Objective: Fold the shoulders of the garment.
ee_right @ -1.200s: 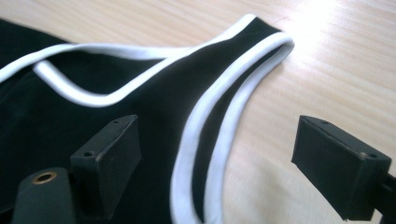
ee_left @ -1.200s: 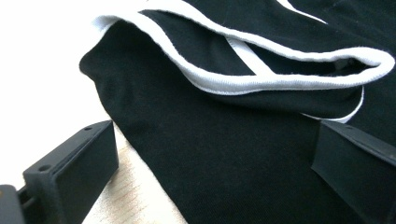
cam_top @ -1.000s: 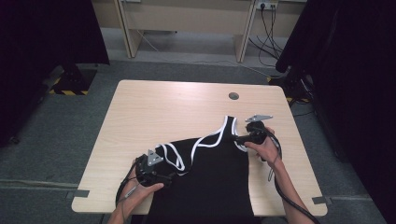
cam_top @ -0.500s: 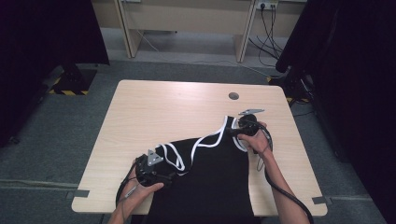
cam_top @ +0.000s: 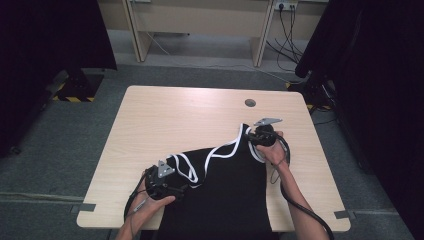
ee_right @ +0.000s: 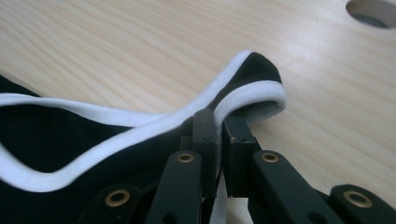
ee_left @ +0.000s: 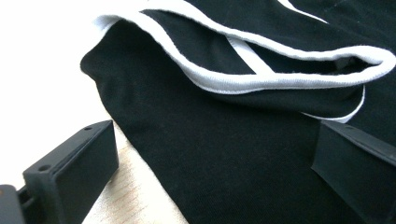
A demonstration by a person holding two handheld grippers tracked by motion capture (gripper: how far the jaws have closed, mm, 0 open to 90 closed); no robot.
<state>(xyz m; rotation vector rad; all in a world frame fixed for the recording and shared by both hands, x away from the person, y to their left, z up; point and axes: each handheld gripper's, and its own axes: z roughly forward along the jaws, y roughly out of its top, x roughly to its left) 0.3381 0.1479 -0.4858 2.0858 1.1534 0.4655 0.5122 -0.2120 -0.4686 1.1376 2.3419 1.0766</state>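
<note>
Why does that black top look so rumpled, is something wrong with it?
Nothing looks damaged. The black top lies bunched, its white-trimmed straps twisted, and it hangs over the table's near edge. The right gripper pinches one strap.

No text, label, brand, number or sign can be read anywhere, neither on the black top (cam_top: pixel 225 185) nor on the counter (cam_top: pixel 175 120).

Top (cam_top: pixel 235 190) lies on table (cam_top: pixel 165 115) near edge, hole (cam_top: pixel 250 103) behind.
</note>
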